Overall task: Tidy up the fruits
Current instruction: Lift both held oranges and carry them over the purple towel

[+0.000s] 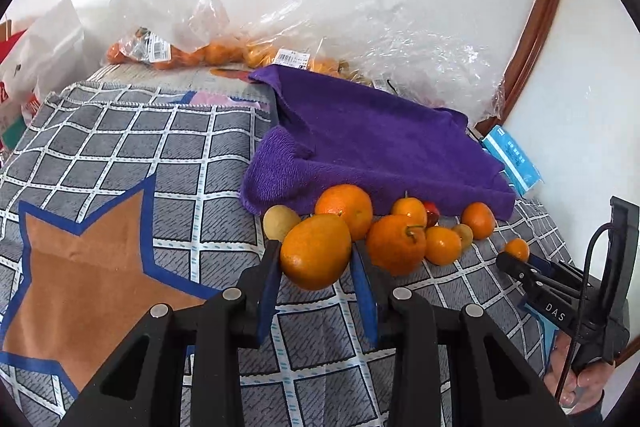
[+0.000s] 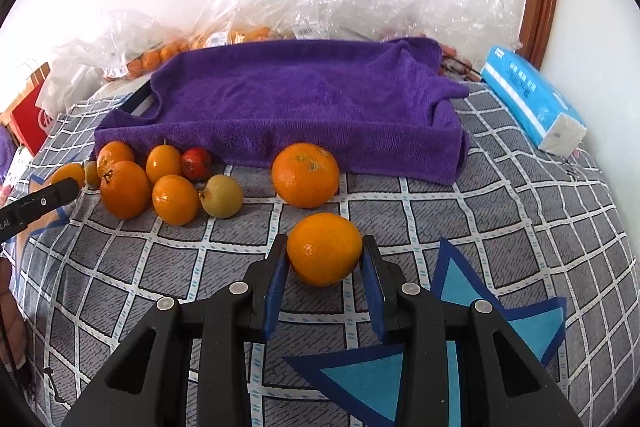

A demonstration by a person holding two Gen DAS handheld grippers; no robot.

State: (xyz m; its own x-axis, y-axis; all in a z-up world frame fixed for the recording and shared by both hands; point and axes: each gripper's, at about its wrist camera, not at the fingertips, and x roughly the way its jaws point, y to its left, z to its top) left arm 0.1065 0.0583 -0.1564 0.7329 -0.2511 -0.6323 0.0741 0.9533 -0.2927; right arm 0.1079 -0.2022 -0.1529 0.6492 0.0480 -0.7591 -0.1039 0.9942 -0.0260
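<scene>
In the left wrist view my left gripper [image 1: 316, 247] is shut on an orange [image 1: 316, 259], its blue pads pressing both sides. Just behind it a cluster of loose fruit [image 1: 396, 245] lies on the checked cloth against the purple towel [image 1: 380, 139]. At the right edge my right gripper [image 1: 518, 259] is shut on a small orange [image 1: 517, 247]. In the right wrist view the right gripper [image 2: 324, 243] is shut on that orange [image 2: 324, 255], with a bigger orange [image 2: 305, 174] beyond it. The left gripper [image 2: 66, 186] enters from the left beside the fruit cluster [image 2: 124, 189].
The purple towel [image 2: 312, 99] drapes over a low rectangular shape. Clear plastic bags [image 1: 180, 51] with more oranges lie behind it by the wall. A blue tissue pack [image 2: 532, 99] sits at the right, a red box [image 2: 32, 119] at the left. A hand [image 1: 580, 383] grips the right handle.
</scene>
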